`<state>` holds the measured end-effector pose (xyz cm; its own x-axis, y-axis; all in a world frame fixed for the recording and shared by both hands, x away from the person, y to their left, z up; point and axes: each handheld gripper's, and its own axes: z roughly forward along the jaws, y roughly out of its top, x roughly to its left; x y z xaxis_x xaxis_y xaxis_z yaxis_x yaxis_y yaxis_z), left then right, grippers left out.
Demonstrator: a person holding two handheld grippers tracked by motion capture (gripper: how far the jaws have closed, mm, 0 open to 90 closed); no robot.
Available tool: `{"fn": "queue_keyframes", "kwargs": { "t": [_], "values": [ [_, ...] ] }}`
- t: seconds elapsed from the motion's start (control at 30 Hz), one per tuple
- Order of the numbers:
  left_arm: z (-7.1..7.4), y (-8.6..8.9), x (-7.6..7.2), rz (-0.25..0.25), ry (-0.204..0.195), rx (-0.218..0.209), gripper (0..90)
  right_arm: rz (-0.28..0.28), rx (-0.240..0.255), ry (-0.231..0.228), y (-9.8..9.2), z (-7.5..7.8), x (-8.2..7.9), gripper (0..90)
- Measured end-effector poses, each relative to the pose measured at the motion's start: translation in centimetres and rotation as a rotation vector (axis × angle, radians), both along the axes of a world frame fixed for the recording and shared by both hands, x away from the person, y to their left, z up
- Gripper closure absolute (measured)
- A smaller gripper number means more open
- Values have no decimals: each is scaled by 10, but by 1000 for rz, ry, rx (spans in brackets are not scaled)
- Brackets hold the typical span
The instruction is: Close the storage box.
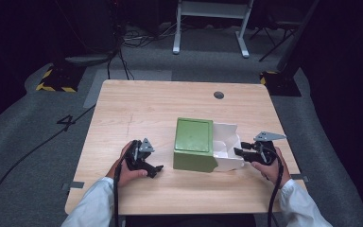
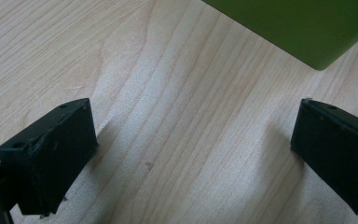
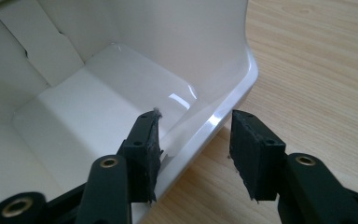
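Two grippers at work. Right gripper [image 3: 193, 154] straddles the white flap [image 3: 214, 119] of the green box [image 1: 194, 144] at mid-table — jaws narrowed but not yet pinching, likely to fold it. Left gripper [image 2: 191, 154] gapes wide, empty, beside the box — waiting.

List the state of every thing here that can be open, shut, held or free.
green box: flat on the table, open at its right side, not gripped.
white insert: sticking out of the box's right side, empty as far as can be seen.
left tongs: open over bare wood, holding nothing.
right tongs: astride the insert's near wall, a gap at the outer pad, not yet clamped.
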<state>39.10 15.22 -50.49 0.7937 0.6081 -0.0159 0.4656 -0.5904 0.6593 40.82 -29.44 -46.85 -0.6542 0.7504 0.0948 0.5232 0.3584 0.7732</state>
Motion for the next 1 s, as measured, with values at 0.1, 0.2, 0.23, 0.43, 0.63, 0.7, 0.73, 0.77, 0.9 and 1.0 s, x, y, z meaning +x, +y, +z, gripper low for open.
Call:
{"fn": "queue_keyframes", "kwargs": {
  "t": [0.1, 0.2, 0.23, 0.43, 0.63, 0.7, 0.73, 0.77, 0.9, 1.0],
  "values": [
    [0, -2, 2, 5, -2, -3, 1, -2, -1, 5, 1, -1, 1, 524],
    [0, -7, 4, 26, 1, -2, 1, -6, 20, 25, 1, -3, 4, 524],
    [0, -9, 5, 31, -2, 1, 1, -8, 19, 28, 1, -4, 4, 524],
    [0, -22, 9, 27, 0, -1, 3, -6, 0, 9, 5, -4, 7, 538],
    [0, -31, 11, 42, -4, 1, 3, 2, -4, 3, 7, -4, 12, 554],
    [0, -35, 12, 49, 0, -3, 2, 6, -3, 4, 9, -4, 13, 554],
    [0, -36, 13, 48, -1, -5, 2, 8, -4, 4, 10, -4, 13, 555],
    [0, -37, 13, 48, -1, -4, 2, 8, -4, 5, 10, -3, 13, 558],
    [0, -42, 16, 51, -2, -3, 2, 24, -10, 5, 15, -3, 15, 562],
    [0, -45, 17, 49, -1, -5, 1, 31, -14, 5, 20, -3, 15, 567]
  ]
}}
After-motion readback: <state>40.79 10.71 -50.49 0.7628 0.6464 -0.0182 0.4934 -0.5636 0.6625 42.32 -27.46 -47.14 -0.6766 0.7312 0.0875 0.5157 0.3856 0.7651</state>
